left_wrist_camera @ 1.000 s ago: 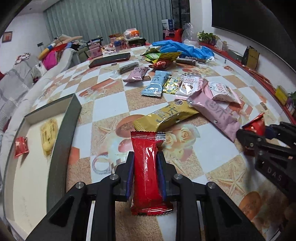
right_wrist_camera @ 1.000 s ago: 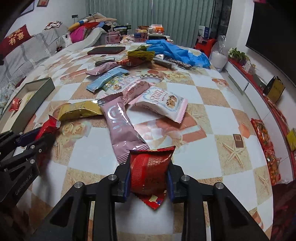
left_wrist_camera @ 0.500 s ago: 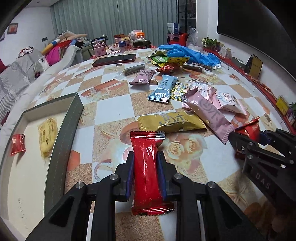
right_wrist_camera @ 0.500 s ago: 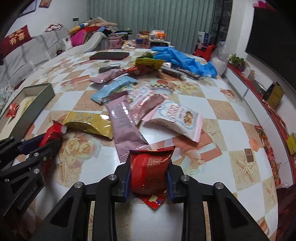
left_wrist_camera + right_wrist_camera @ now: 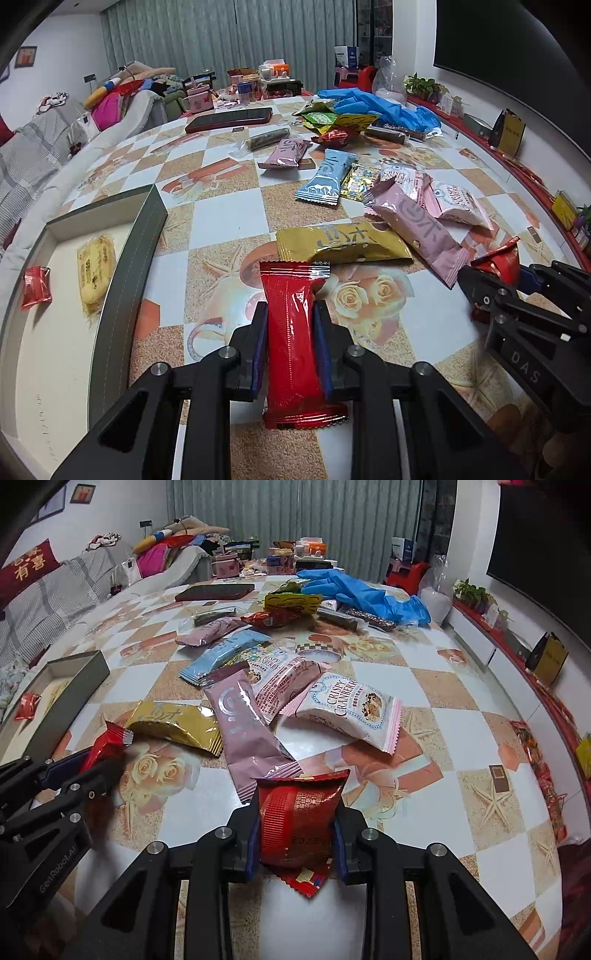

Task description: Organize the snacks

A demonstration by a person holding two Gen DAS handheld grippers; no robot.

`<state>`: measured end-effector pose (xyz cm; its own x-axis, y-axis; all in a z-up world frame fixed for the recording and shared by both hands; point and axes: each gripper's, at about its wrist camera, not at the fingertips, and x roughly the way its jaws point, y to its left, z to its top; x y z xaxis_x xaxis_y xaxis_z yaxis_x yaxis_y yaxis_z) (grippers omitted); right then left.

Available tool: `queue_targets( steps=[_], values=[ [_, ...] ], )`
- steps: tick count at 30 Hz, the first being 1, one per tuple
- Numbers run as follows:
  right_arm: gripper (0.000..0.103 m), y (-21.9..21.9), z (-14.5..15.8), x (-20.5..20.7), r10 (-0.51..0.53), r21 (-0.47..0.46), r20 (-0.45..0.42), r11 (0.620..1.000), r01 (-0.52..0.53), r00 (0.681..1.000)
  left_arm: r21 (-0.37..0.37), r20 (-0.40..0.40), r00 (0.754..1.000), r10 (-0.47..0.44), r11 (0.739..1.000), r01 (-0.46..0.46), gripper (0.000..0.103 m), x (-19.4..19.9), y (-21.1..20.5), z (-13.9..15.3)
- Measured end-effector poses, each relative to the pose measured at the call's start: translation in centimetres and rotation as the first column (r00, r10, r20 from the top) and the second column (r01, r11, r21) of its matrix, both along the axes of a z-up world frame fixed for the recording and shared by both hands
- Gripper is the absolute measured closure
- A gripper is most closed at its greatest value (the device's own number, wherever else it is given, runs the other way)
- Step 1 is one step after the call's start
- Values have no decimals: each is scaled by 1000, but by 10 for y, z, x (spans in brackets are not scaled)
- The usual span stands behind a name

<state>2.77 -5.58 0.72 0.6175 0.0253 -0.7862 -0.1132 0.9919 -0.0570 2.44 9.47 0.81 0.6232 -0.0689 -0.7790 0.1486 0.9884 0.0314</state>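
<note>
Table point(image 5: 229, 221): I see a checkered cloth printed with roses and starfish.
Gloves point(image 5: 354, 590): blue, heaped at the far end.
Phone point(image 5: 229, 119): dark, lying flat near the far edge – well apart from the gloves.
Sofa point(image 5: 55, 587): grey, on my left, piled with clothes.
Curtains point(image 5: 295, 513): grey-green, closed.
Plant point(image 5: 471, 590): small, on the right-hand ledge.

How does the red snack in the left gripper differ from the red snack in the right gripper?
The long red bar in the left gripper is slim, smooth and plain, while the red pouch in the right gripper is short, wide and puffy. The bar reaches well beyond the fingertips; the pouch barely does. The pouch carries printed text and a ribbed pattern; the bar shows none. Both are red and glossy, each clamped between shut jaws.
</note>
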Motion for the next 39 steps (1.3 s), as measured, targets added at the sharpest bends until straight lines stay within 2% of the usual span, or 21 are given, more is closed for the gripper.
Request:
queue_targets(
  steps=[39],
  values=[
    [71,-1,0,0,-1,16,-3,1000,1,1000,-25,-3,1000,17,1000,-17,77,1,7,0]
  ],
)
